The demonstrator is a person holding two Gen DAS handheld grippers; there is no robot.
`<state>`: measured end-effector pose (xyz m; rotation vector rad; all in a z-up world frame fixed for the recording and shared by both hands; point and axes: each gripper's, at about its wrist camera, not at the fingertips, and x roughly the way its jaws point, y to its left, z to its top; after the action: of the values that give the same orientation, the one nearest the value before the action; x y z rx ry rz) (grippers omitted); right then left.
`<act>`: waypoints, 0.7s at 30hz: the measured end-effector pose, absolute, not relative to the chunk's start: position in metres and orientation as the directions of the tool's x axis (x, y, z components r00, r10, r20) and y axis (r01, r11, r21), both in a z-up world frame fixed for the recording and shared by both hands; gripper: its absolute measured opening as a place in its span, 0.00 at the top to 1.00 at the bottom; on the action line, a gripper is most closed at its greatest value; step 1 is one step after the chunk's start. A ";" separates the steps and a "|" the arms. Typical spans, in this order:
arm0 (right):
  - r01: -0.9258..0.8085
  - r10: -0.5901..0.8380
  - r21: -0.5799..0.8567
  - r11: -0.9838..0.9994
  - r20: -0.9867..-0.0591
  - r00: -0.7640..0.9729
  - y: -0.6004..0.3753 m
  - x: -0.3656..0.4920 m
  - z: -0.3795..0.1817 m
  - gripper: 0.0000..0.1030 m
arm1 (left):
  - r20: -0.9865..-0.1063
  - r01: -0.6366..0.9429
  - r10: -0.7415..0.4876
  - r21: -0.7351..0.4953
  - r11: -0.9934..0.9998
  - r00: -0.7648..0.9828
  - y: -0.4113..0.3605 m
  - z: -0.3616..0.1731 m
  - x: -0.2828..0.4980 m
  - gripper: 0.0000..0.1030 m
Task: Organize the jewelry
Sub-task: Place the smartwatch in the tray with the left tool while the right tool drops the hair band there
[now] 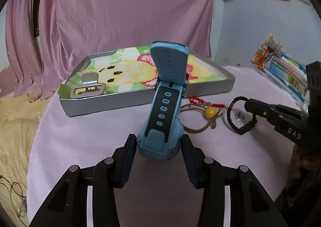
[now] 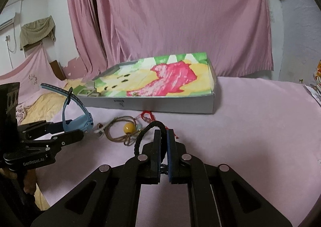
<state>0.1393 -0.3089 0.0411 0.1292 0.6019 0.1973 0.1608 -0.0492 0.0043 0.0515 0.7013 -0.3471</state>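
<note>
A: Blue plastic first: the blue watch (image 1: 160,126) sits between the two fingers of the left gripper (image 1: 158,146), its case pinched at the sides and its strap rising up and folding over at the top. From the right wrist view the same watch (image 2: 80,120) hangs clear of the cloth, at the far left of the scene.

B: So the left tongs are clenched on it. And the right?

A: The right gripper (image 2: 163,146) has its pads pressed nearly together on a black bracelet (image 2: 144,132), a braided loop that arches out to the left of the fingertips. In the left wrist view that loop (image 1: 232,114) stands open just off the tips of the right gripper (image 1: 250,106), with a small clear bead (image 1: 239,116) lying on the cloth inside or behind it; I cannot tell which.

B: What lies on the table between them?

A: On the pink tablecloth (image 2: 250,116) there is a brown cord necklace (image 2: 118,132) with a yellow bead (image 2: 128,127), and just beyond it a red string bracelet (image 2: 147,116). Both lie near the front wall of the box.

B: The box?

A: A shallow grey tray (image 1: 124,98) lined with a green, yellow and pink print, on the far side of the table. At its left end rests a silver metal clasp (image 1: 90,86). A pink curtain (image 1: 120,6) hangs behind, and a stack of colourful packets (image 1: 280,66) sits at the far right.
</note>
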 end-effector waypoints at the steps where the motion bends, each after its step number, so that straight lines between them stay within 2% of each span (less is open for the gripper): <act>1: -0.150 0.227 0.183 0.972 -0.541 0.809 -0.309 0.140 0.043 0.95 | -0.633 0.324 -0.303 -0.086 0.942 0.713 -0.047 0.006 0.161 0.59; 13: -0.216 0.266 0.158 0.964 -0.461 0.847 -0.300 0.174 0.087 0.95 | -0.574 0.251 -0.306 -0.175 0.952 0.760 -0.036 0.031 0.198 0.59; 21: -0.240 0.300 0.181 0.954 -0.529 0.794 -0.285 0.233 0.080 0.95 | -0.635 0.214 -0.260 -0.149 0.965 0.727 -0.040 0.026 0.250 0.59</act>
<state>0.2330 -0.2850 0.0804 0.1064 0.5861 0.2906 0.2503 -0.0397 0.0263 -0.0667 0.7098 -0.2614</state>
